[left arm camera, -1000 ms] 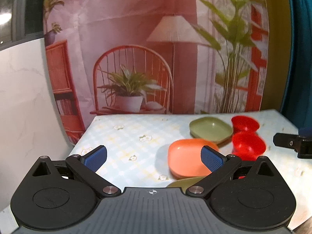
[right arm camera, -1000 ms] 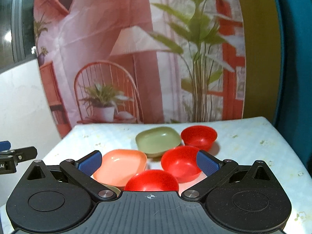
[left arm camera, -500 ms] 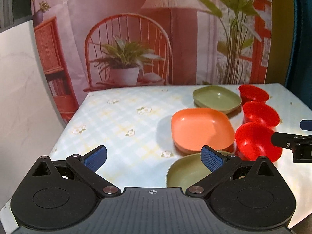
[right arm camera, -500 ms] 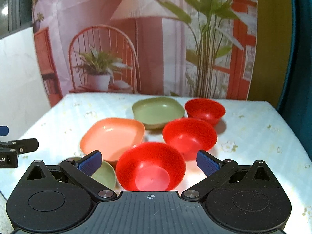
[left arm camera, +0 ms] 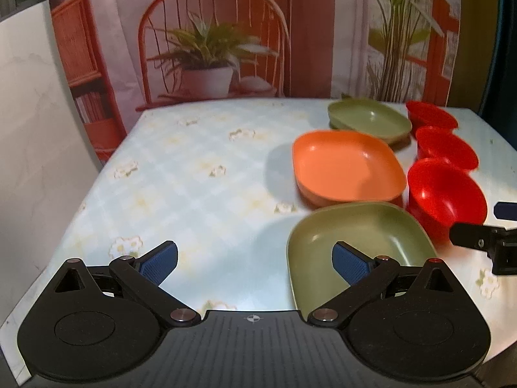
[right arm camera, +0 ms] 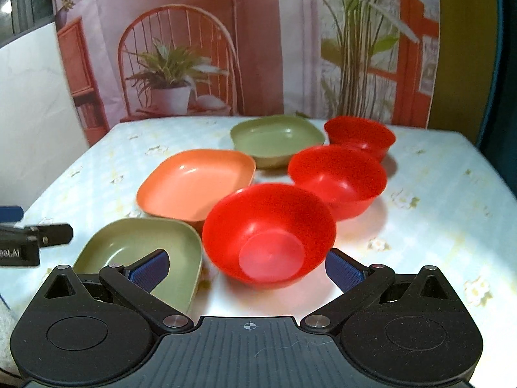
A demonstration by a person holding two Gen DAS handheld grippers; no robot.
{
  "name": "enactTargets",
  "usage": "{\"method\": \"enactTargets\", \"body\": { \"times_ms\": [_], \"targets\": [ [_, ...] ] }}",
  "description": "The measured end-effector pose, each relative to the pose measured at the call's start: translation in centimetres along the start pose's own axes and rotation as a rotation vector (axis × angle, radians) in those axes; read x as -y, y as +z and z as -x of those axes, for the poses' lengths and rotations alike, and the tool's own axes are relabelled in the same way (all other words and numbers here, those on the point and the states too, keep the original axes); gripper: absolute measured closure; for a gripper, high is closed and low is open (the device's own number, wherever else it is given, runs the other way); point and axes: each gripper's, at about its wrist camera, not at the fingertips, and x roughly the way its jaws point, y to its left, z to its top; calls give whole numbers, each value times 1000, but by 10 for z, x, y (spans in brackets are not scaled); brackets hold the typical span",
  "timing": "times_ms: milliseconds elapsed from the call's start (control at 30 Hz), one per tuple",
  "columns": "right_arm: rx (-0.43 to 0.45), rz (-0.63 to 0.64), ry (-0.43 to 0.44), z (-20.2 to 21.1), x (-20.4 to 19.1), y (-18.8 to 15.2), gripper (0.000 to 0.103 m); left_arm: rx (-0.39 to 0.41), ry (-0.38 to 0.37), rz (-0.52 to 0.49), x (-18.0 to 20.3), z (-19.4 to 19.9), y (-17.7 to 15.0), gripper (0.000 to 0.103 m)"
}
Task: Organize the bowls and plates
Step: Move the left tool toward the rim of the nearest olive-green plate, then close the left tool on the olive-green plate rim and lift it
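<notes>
left gripper [left arm camera: 255, 263]: jaws wide, empty, over table [left arm camera: 194, 174] near edge
plates: near green plate [left arm camera: 358, 242], orange plate [left arm camera: 345, 168], far green plate [left arm camera: 368, 119], 1 row
bowls: 3 red; nearest red bowl [right arm camera: 268, 220] right of plates
right gripper [right arm camera: 247, 266]: spread, holding nothing
risk: bowl likely tips if 1 finger knocks rim
blocking: near green plate touching bowl

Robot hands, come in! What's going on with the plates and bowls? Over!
Left gripper open, empty. Right gripper open, near red bowl in front of it. Plates and bowls unstacked on table. Nothing blocking.
</notes>
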Motion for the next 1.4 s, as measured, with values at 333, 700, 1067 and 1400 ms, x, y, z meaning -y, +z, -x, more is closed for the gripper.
{"method": "enactTargets", "body": {
  "times_ms": [333,700,1067,1400],
  "targets": [
    [-66,15,23,-11,-5,-7,13,-68,-84,46,-3,-17,-13,13],
    [-122,33,65,-22,-13,-11,33,-126,-180,108,-5,-32,-21,54],
    [-188,50,126,-35,-22,-17,60,-158,-224,71,3,-43,-24,82],
    [-197,78,190,-35,-28,-19,75,-151,-257,78,2,-40,-26,85]
  ]
}}
